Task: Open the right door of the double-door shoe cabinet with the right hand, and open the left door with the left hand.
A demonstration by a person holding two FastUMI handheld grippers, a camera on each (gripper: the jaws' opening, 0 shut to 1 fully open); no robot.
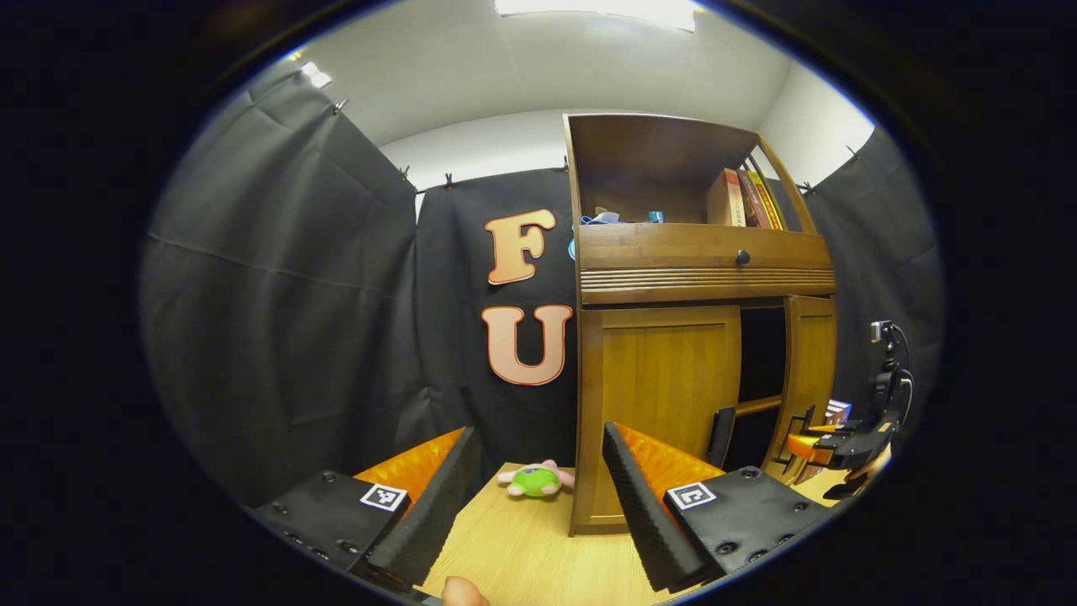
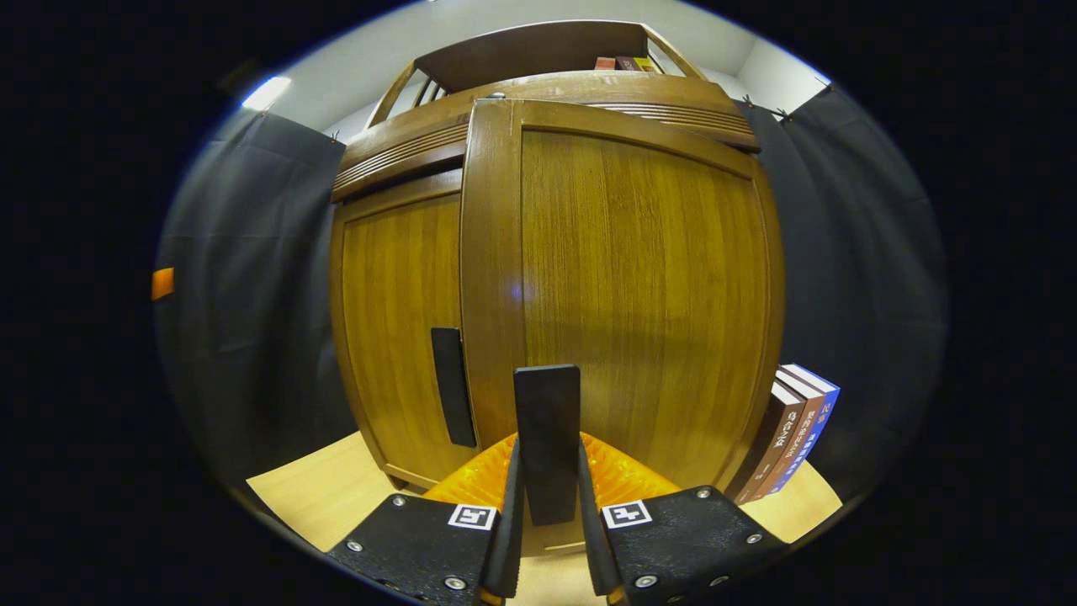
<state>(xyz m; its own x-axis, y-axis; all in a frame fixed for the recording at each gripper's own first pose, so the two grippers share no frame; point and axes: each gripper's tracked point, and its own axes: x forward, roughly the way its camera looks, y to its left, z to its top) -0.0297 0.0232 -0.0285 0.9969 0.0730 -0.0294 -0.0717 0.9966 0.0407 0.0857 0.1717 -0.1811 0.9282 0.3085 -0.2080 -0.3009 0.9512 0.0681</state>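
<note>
My right tool (image 2: 547,505) pinches the right door's handle (image 2: 547,438), door partly swung; left tool (image 1: 534,505) gapes empty, left door (image 1: 665,396) still closed

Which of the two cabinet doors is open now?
The right door, swung outward with the right gripper clamped on its handle; the left door sits closed.

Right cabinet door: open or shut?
Open: the right door stands swung out, dark interior beside it; right gripper clamps its handle.
</note>
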